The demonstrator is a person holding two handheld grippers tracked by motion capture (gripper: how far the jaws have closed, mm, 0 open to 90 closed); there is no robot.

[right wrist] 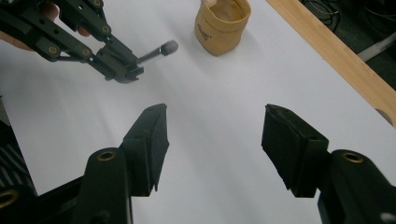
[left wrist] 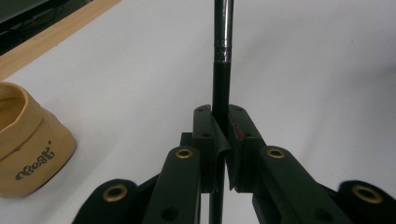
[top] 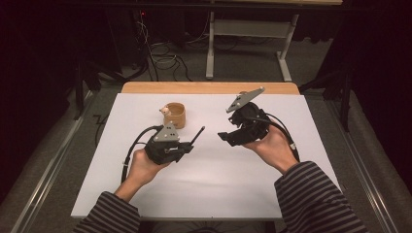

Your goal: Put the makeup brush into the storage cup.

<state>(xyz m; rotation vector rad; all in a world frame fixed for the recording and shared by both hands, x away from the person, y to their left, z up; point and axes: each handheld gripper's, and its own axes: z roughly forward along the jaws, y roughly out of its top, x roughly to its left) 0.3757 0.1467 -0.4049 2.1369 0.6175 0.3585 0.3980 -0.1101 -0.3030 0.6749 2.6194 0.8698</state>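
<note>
Pickup looks done: left tongs (left wrist: 221, 140) clamped on slim brush (left wrist: 221, 56), held above table (top: 209, 184). Right tongs (right wrist: 215, 140) wide open, idle. Probably left: drop into tan pouch (top: 176, 114) nearby.

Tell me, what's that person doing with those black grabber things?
The person holds a gripper in each hand over a white table. The left gripper is shut on a thin brush, which points out over the table. The right gripper is open with nothing in it. A small tan pouch stands behind them.
</note>
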